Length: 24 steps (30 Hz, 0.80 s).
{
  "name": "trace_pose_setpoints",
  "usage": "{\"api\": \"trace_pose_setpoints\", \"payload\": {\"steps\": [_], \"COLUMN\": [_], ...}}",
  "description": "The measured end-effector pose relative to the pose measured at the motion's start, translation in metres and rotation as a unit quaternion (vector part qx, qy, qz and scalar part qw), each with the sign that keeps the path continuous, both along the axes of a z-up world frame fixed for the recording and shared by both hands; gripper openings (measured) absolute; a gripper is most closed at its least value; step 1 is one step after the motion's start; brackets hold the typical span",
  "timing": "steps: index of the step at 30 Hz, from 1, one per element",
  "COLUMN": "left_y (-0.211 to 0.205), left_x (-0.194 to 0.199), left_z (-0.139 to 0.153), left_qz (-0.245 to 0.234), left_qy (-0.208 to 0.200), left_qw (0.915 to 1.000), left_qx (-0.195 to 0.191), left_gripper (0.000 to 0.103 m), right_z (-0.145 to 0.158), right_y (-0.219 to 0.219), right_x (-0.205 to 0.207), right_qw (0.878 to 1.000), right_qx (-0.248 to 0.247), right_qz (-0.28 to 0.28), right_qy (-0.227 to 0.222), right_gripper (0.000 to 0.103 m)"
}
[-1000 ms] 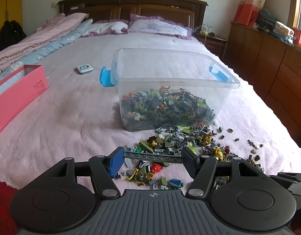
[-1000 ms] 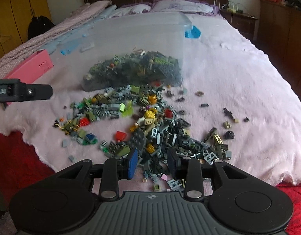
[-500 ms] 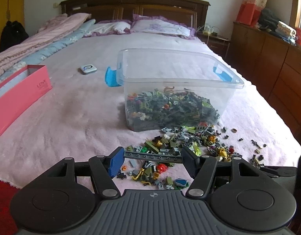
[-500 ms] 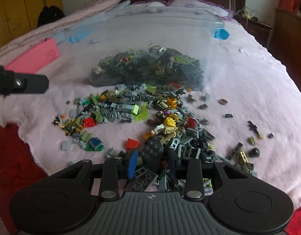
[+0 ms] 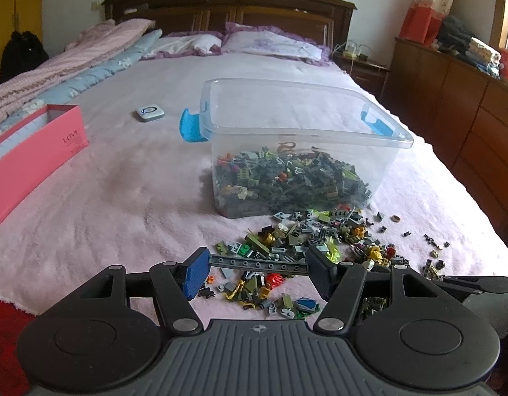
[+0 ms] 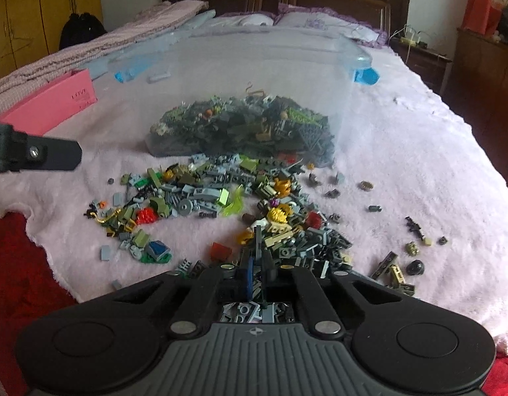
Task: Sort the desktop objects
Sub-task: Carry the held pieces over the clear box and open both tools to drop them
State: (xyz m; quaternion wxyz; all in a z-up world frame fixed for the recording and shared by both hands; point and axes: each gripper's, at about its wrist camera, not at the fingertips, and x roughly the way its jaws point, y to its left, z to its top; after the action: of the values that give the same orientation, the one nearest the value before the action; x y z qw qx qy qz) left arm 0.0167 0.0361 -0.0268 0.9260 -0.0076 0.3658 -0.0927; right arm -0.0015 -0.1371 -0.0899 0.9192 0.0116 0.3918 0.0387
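My left gripper [image 5: 258, 264] is shut on a long grey beam with holes [image 5: 250, 263], held crosswise between its blue pads above the near edge of a pile of small toy bricks [image 5: 320, 237]. Behind the pile stands a clear plastic bin [image 5: 306, 132], partly filled with more bricks. My right gripper [image 6: 256, 264] is shut over the pile [image 6: 237, 198], with a thin dark plate [image 6: 258, 239] standing edge-on between its pads. Part of the left gripper [image 6: 39, 156] shows at the left edge of the right wrist view. The bin [image 6: 346, 76] is blurred there.
All of this lies on a pink blanket on a bed. A pink box [image 5: 39, 155] sits at the left and a small white device [image 5: 150, 112] lies beyond it. Red floor [image 6: 29, 264] shows past the blanket's near edge. A wooden dresser [image 5: 468, 99] lines the right wall.
My right gripper's jaws have closed on the dark plate that lay between them, after moving slightly into the pile. My left gripper still holds the grey beam.
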Motion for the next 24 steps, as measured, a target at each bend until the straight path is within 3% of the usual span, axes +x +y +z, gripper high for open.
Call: {"api": "trace_pose_setpoints", "payload": {"steps": [14, 24], "left_y": [-0.005, -0.011], "left_x": [-0.003, 0.002], "left_z": [0.001, 0.016], "left_qz": [-0.008, -0.02], "left_qy": [-0.005, -0.03], "left_qw": [1.0, 0.9993], "left_qx": [-0.002, 0.005], "left_gripper": [0.064, 0.064], "right_z": [0.034, 0.057], "right_y": [-0.013, -0.011], "right_x": [-0.014, -0.009], "right_qw": [0.998, 0.997], "right_qx": [0.04, 0.04], "right_qz": [-0.012, 0.001], "right_qy": [-0.043, -0.069], "right_gripper": [0.005, 0.005]}}
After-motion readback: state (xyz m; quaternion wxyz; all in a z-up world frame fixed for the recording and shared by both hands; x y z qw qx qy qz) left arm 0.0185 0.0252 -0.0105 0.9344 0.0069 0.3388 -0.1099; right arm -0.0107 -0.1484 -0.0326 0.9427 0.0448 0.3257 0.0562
